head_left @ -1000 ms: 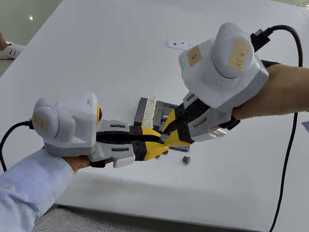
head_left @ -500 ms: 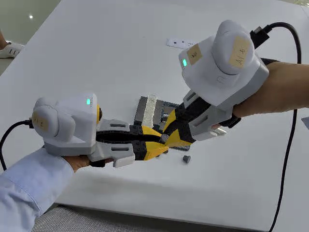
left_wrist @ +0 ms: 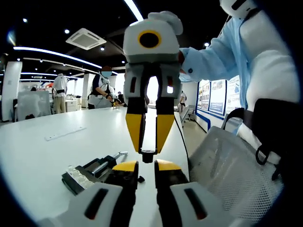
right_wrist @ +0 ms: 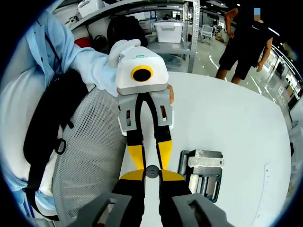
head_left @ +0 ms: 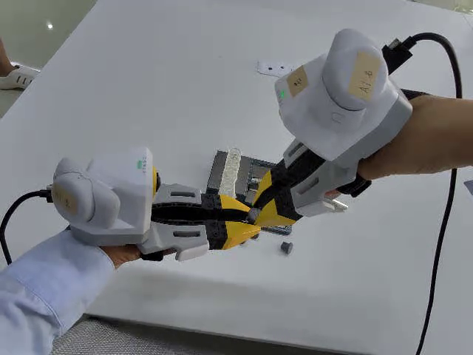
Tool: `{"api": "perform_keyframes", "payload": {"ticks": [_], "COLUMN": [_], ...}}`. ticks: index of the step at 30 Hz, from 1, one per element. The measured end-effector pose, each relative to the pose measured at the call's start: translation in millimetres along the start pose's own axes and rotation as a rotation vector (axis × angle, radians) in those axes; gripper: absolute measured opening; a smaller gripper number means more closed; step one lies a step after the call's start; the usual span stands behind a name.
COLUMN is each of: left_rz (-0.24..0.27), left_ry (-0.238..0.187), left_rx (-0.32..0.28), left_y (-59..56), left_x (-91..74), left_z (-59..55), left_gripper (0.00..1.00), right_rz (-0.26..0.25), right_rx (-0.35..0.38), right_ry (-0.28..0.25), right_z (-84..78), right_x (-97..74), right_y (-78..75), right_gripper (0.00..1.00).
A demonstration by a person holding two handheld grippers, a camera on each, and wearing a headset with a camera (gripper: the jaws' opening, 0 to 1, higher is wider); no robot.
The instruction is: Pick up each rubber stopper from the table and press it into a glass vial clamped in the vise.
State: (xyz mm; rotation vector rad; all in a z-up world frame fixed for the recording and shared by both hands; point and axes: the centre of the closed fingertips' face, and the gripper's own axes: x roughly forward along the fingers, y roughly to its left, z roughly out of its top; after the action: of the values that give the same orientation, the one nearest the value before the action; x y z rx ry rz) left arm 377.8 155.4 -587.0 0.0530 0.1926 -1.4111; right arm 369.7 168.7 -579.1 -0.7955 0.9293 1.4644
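Right tool (head_left: 260,214) pinches the rubber stopper (right_wrist: 152,171); left tool (left_wrist: 147,165), slightly parted, meets it tip to tip, contact unclear. Square the stopper before carrying it to the glass vial (head_left: 231,166)

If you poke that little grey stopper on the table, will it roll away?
Probably not far: the stopper looks short and stubby, seemingly resting on a flat end on the table. It looks tiny beside the vise, so likely light and easily flicked. Rubber would probably grip, not slide.

table: white table (head_left: 148,89) | seat: grey mesh chair (right_wrist: 85,156) | light: ceiling strip lights (left_wrist: 134,9) | wall: wall posters (left_wrist: 218,97)
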Motion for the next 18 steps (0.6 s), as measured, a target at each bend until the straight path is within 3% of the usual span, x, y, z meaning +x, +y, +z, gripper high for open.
{"api": "perform_keyframes", "payload": {"ticks": [13, 18], "left_rz": [0.131, 0.179], "left_ry": [0.061, 0.054], "left_rx": [0.028, 0.029], "left_y": [26.7, 38.6], "left_x": [-10.5, -18.4], "left_z": [-15.9, -17.1], "left_gripper": [0.42, 0.51], "right_rz": [-0.069, -0.103], "right_rx": [0.077, 0.101], "right_ry": [0.021, 0.041], "right_z": [-5.0, -11.0], "right_x": [-5.0, -7.2], "right_y": [-39.4, -63.0], "right_gripper": [0.07, 0.07]}}
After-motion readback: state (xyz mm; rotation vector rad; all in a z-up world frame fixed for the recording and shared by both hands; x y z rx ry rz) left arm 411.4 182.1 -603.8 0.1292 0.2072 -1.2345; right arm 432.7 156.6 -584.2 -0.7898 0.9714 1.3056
